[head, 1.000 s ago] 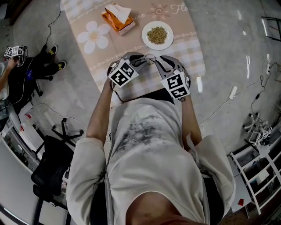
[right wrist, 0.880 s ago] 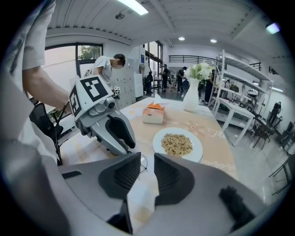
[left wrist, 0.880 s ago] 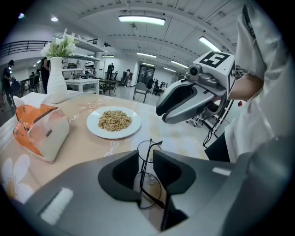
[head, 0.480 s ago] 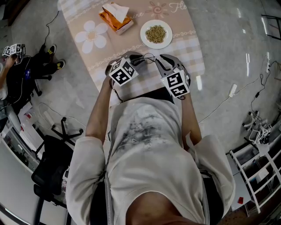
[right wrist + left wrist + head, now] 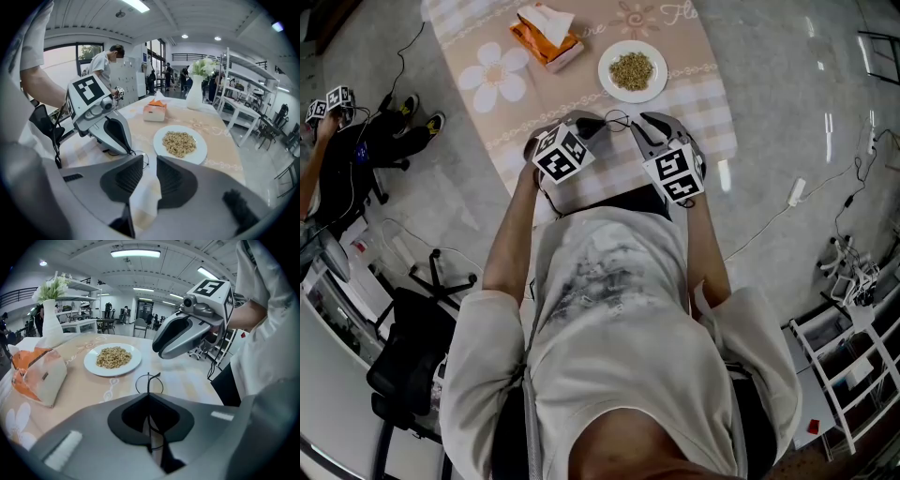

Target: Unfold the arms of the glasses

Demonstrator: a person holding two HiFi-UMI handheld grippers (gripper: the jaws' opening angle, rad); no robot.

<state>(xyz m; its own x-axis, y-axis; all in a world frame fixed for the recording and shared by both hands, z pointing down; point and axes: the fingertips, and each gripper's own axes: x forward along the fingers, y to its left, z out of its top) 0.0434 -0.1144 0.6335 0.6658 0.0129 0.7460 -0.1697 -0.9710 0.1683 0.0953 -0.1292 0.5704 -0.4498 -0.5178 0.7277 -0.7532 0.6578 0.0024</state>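
Observation:
Thin black wire-rimmed glasses (image 5: 615,120) lie on the checked tablecloth near the table's front edge. In the left gripper view one round rim (image 5: 149,383) sticks out just beyond my left gripper (image 5: 149,398), whose jaws are closing, and the wire frame is pinched between the pads. My right gripper (image 5: 150,161) stands open a little to the right, with only cloth showing in its gap. From the right gripper view the left gripper (image 5: 125,149) touches down on the glasses (image 5: 142,157). Both grippers (image 5: 598,124) (image 5: 636,127) point down at the table side by side.
A white plate of grain (image 5: 632,71) sits beyond the grippers, and an orange tissue box (image 5: 547,37) lies at the far left. A white vase with flowers (image 5: 51,326) stands farther back. The table's front edge (image 5: 712,150) is by my body. Another person sits at the left.
My left gripper's jaws have come together onto the glasses' frame. Both hands have stayed almost where they were, and the right gripper is unchanged.

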